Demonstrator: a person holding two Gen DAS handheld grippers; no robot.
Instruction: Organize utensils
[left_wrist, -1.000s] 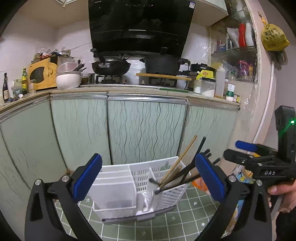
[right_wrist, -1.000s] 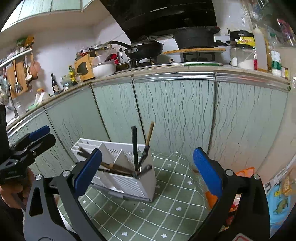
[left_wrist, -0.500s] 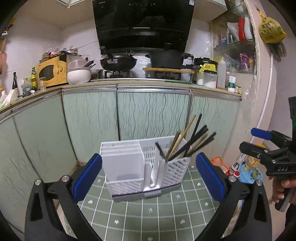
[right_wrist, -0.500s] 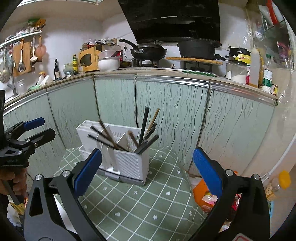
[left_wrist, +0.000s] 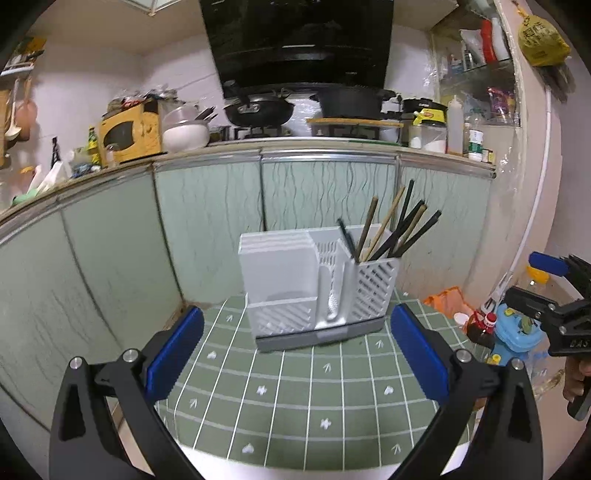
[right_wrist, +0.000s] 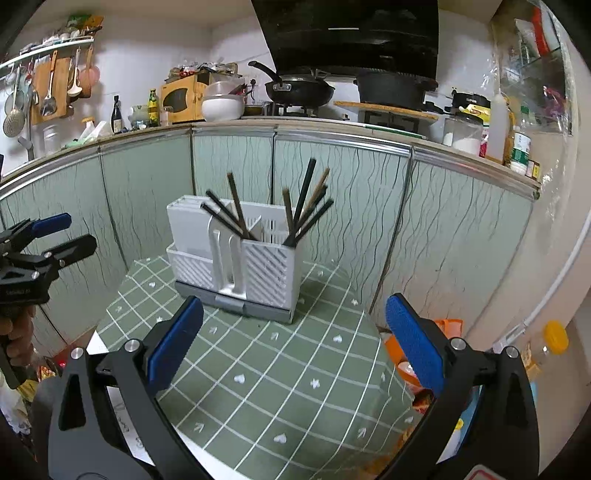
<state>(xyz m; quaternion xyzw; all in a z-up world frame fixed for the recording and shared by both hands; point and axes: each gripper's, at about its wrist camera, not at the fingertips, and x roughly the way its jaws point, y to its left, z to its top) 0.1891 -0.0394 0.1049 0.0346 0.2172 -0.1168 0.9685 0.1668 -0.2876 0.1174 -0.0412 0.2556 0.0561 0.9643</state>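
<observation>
The left gripper (left_wrist: 293, 356) hangs with its two blue-padded fingers (left_wrist: 173, 356) spread wide apart, nothing between them; the right gripper (right_wrist: 293, 345) is likewise wide apart and empty, its two blue pads (right_wrist: 413, 341) bare; each tool shows at the edge of the other's view, the left one at the far left of the right wrist view, the right one at the far right of the left wrist view, both held by a hand.

Straight ahead of both pairs of fingers, well apart from them, stands one white utensil holder (left_wrist: 317, 284) on a grey base, upright on a green cloth (left_wrist: 295, 391) with a white grid and small white marks; the holder has a solid-fronted section on the side nearer the left gripper, a narrow slotted middle, and a slatted compartment on the side nearer the right gripper.

The chopsticks (right_wrist: 306, 206) are in the holder, leaning at angles; in the right wrist view they fall into two clusters: three dark sticks (right_wrist: 225, 218) slanting from the middle section, and about five more, dark and wooden, fanned in the slatted compartment; the exact count is hard to tell where they overlap.

Beyond the holder runs a row of pale green cabinet doors (left_wrist: 207, 229) under a counter; on it, one black wok (right_wrist: 299, 90), one black pot (right_wrist: 391, 90), one white bowl (right_wrist: 221, 107), one yellow appliance (left_wrist: 129, 134); one black range hood (left_wrist: 295, 33) hangs above.
</observation>
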